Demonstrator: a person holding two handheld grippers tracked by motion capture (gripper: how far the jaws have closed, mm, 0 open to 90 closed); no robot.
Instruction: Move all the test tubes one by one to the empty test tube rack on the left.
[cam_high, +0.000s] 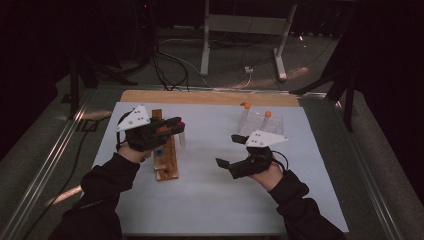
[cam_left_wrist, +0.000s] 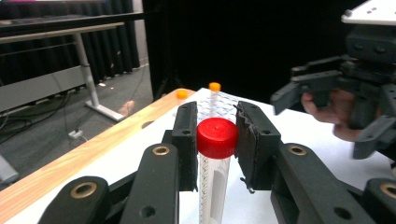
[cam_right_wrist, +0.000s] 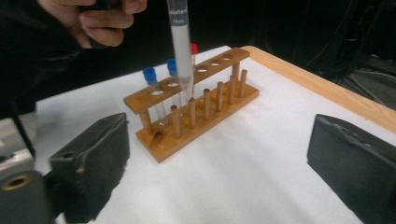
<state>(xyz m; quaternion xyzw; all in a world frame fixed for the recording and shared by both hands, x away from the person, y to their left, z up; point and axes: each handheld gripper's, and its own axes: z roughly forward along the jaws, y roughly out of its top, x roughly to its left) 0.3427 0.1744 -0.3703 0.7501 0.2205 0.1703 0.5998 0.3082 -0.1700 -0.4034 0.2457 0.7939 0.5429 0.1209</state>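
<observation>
— How do our hands sit?
— Our left gripper is raised, fingers clamped tight; our right gripper hangs low, fingers spread wide, both sleeves near.

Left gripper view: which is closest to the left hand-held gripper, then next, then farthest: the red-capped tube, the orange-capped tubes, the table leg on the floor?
1. Red-capped tube: clamped between the jaws.
2. Orange-capped tubes: just beyond, on the white table.
3. Table leg: far left, on the floor.

A lab bench: wooden test-tube rack, capped tubes, black curtains, cables on the floor.
</observation>
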